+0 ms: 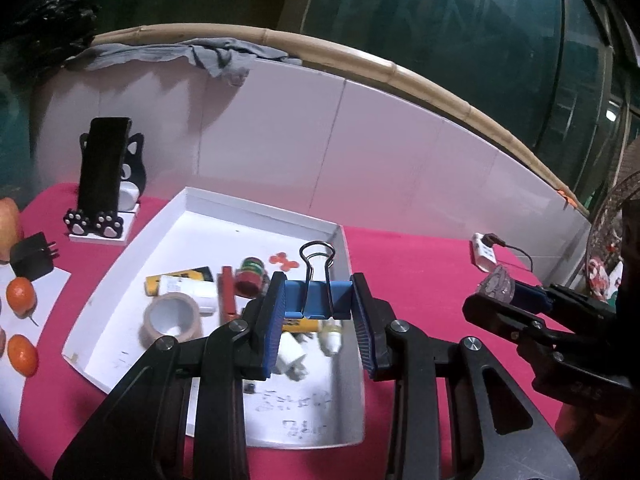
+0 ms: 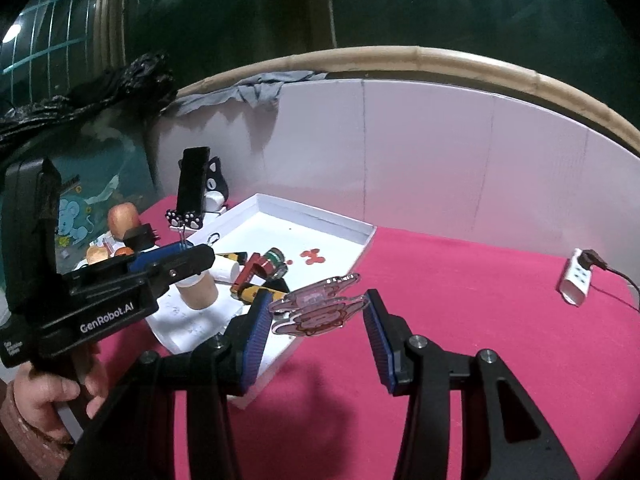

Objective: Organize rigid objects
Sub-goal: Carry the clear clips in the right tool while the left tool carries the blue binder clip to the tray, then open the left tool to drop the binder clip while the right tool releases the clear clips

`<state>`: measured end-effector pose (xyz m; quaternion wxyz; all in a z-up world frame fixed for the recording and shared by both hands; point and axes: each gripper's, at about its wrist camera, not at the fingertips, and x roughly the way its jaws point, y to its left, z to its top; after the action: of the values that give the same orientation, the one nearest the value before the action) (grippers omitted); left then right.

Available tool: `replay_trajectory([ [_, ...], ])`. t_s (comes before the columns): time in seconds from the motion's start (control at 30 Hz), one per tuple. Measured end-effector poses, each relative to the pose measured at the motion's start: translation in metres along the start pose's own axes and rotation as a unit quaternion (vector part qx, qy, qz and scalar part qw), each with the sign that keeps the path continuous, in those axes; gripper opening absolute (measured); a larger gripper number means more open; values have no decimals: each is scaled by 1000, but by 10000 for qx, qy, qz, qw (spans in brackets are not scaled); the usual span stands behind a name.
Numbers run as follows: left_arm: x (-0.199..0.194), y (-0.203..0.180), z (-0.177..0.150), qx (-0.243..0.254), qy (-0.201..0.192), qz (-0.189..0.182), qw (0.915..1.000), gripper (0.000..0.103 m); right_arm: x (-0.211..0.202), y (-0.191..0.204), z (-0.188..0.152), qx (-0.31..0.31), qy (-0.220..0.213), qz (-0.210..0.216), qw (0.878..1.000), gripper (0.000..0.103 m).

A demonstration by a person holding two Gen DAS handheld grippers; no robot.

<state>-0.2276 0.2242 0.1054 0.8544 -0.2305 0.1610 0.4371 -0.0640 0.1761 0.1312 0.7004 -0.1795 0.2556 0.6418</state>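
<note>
- Left gripper [image 1: 318, 320]: clamped on a blue binder clip [image 1: 317, 300], wire handles upright, held above the near end of the white tray [image 1: 256, 208].
- Right gripper [image 2: 316, 320]: fingers set apart, a clear acrylic cartoon charm [image 2: 316, 308] spanning the gap between the pads and touching both; held over the tray's near right edge.
- White tray: rests on the pink-covered counter [image 1: 420, 264]; contains a tape roll [image 1: 173, 318], a red-capped small bottle [image 1: 250, 278], a yellow-and-black tube [image 1: 180, 278], a red stick [image 1: 228, 292], a white adapter [image 1: 290, 358].
- Beside the tray, left: cat-shaped phone stand [image 1: 108, 184] with a dark phone, black charger [image 1: 32, 256], small orange fruits [image 1: 22, 292].
- Far right on the counter: white power strip [image 2: 576, 280], cable plugged in.
</note>
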Motion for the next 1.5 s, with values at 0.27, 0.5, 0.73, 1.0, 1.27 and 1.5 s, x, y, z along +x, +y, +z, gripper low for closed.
replay_trajectory([
  [0.27,4,38,24,-23,-53,485,9988,31,29,15,16,-4,187,177,9997,46],
  [0.5,26,73,41,-175,147,632,9977,31,63,23,23,51,431,159,9989,46],
  [0.73,67,77,38,-100,626,690,9956,31,113,39,21,-89,785,-35,9969,46],
  [1.0,92,76,26,74,902,864,9921,31,152,50,12,-280,1024,-240,9941,46],
  [1.27,95,74,28,113,898,952,9913,31,154,60,8,-416,1007,-185,9939,47],
  [1.5,97,74,29,125,924,995,9907,31,153,64,8,-479,952,-163,9942,47],
])
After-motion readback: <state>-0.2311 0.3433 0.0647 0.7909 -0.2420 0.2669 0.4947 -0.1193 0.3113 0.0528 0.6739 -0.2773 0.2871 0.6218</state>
